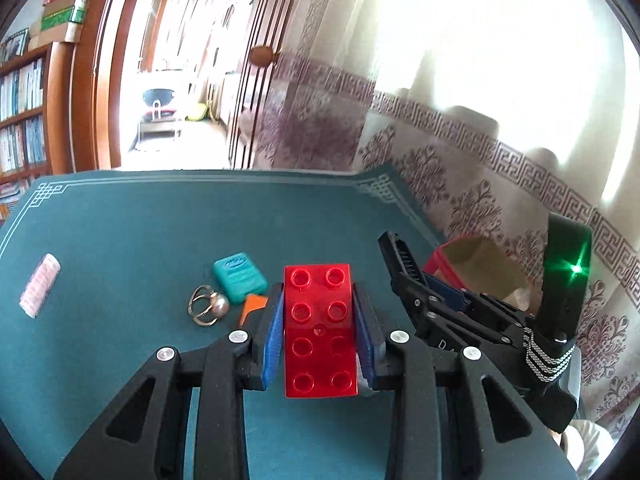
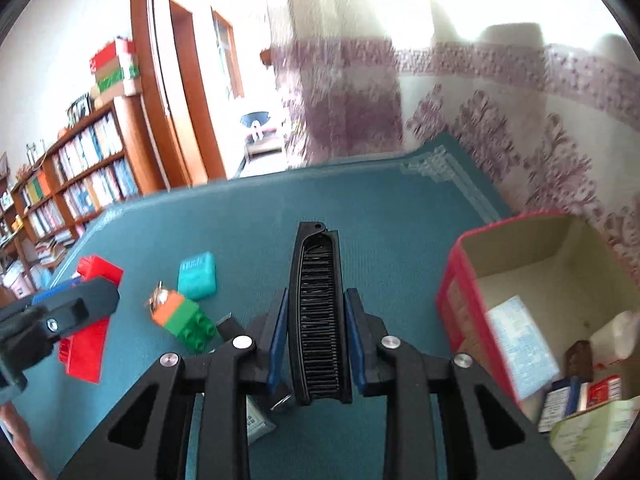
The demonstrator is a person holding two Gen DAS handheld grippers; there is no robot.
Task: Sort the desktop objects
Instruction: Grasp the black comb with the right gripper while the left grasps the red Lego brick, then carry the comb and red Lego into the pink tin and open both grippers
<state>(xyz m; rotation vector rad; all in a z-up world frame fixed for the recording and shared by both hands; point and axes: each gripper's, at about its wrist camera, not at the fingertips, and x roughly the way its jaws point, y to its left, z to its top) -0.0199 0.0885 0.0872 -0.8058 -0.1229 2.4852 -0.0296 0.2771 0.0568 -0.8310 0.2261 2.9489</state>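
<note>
Two grippers I hold above the teal-matted bench [image 1: 120, 232], bookshelves [image 2: 80, 168] and a patterned curtain [image 1: 460, 152] behind; my left gripper [image 1: 319, 332] clamps a red brick [image 1: 320, 328] lengthwise, studs up; my right gripper [image 2: 316, 340] grips a black folding comb [image 2: 318, 320] pointing forward, near the cardboard box [image 2: 520, 248].

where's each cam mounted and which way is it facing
Left wrist: on the left gripper, looking forward and down over the green mat at the red brick it clamps; the right gripper shows alongside.
Right wrist: on the right gripper, facing along the black comb it holds, cardboard box to the right; the left gripper shows at left.
Shared: mat, brick, teal case, box, curtain.
</note>
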